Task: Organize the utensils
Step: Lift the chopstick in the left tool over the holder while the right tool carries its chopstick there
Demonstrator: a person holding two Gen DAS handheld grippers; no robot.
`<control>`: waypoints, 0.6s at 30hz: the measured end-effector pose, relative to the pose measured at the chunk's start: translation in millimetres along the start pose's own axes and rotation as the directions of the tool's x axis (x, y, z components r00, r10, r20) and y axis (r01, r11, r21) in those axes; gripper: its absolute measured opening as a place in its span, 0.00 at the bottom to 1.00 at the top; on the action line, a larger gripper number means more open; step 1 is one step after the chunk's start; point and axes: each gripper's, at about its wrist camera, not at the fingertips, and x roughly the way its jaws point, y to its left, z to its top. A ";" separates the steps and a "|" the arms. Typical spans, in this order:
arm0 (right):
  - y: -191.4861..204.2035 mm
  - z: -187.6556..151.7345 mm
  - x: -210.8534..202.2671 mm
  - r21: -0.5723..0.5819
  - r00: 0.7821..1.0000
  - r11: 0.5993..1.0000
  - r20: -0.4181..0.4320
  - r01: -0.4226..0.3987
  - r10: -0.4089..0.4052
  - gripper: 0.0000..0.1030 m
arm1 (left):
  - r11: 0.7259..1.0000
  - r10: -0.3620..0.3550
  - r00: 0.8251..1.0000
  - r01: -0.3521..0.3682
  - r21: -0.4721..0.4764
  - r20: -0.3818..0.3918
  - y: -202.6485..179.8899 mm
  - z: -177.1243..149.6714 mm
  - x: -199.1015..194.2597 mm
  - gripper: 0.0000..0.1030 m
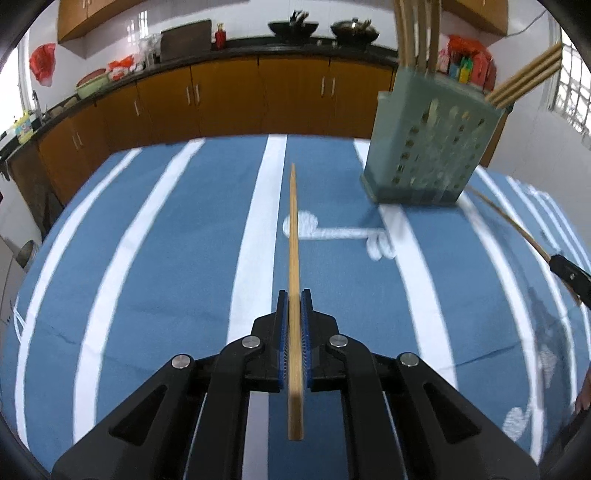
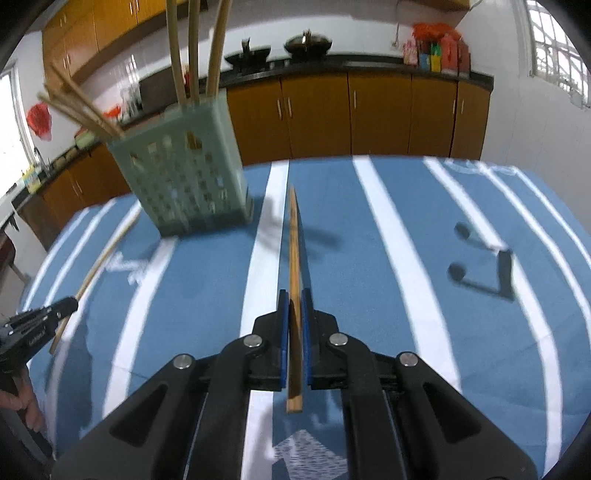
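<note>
Kitchen backdrop of brown cabinets (image 1: 229, 99), blue striped worktop (image 1: 166, 258) in front: chopsticks on the way to the holder.

Mid-carry step, by the look of it: green perforated holder (image 1: 428, 147) standing upright on the worktop, already stocked with several chopsticks (image 1: 417, 33). Left claw (image 1: 294, 299) clamped on one chopstick (image 1: 293, 236), tip aimed past the holder's left side, well short of it. Right claw (image 2: 294, 299) likewise clamped on its own chopstick (image 2: 293, 240), tip near the holder's right base corner. Next move calls for lifting above the holder's rim, tilting tips downward, then releasing into an opening without knocking the holder over.
</note>
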 end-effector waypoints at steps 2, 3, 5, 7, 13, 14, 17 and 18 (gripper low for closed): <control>-1.5 8.1 -10.6 0.002 0.999 1.000 0.035 -0.002 0.002 0.07 | 1.000 -0.015 0.999 0.015 -0.001 0.035 1.9 6.1 -13.0 0.07; -2.0 12.1 -15.9 0.003 0.999 1.000 0.053 -0.005 0.004 0.07 | 1.000 -0.024 0.998 0.024 -0.004 0.051 2.7 9.3 -18.8 0.07; -2.4 21.1 -27.0 0.007 0.995 1.000 0.094 -0.012 0.011 0.07 | 0.999 -0.041 0.995 0.043 -0.012 0.089 4.2 16.8 -32.9 0.07; -2.4 28.1 -37.1 0.008 0.991 1.000 0.130 -0.017 0.016 0.07 | 0.998 -0.056 0.991 0.058 -0.016 0.124 5.5 24.3 -44.4 0.07; -0.7 45.3 -61.7 0.006 0.976 0.999 0.217 -0.039 0.037 0.07 | 0.994 -0.096 0.972 0.106 -0.037 0.214 7.1 42.7 -75.0 0.07; 0.5 47.6 -63.8 0.002 0.974 0.999 0.221 -0.042 0.040 0.07 | 0.993 -0.099 0.970 0.110 -0.038 0.224 7.1 44.6 -78.2 0.07; 3.3 50.4 -65.0 -0.011 0.976 0.999 0.216 -0.036 0.038 0.07 | 0.993 -0.102 0.963 0.115 -0.037 0.249 7.9 50.1 -84.4 0.07; 3.3 50.4 -64.1 -0.013 0.977 0.999 0.208 -0.032 0.034 0.07 | 0.993 -0.101 0.962 0.113 -0.034 0.252 7.3 50.7 -85.5 0.07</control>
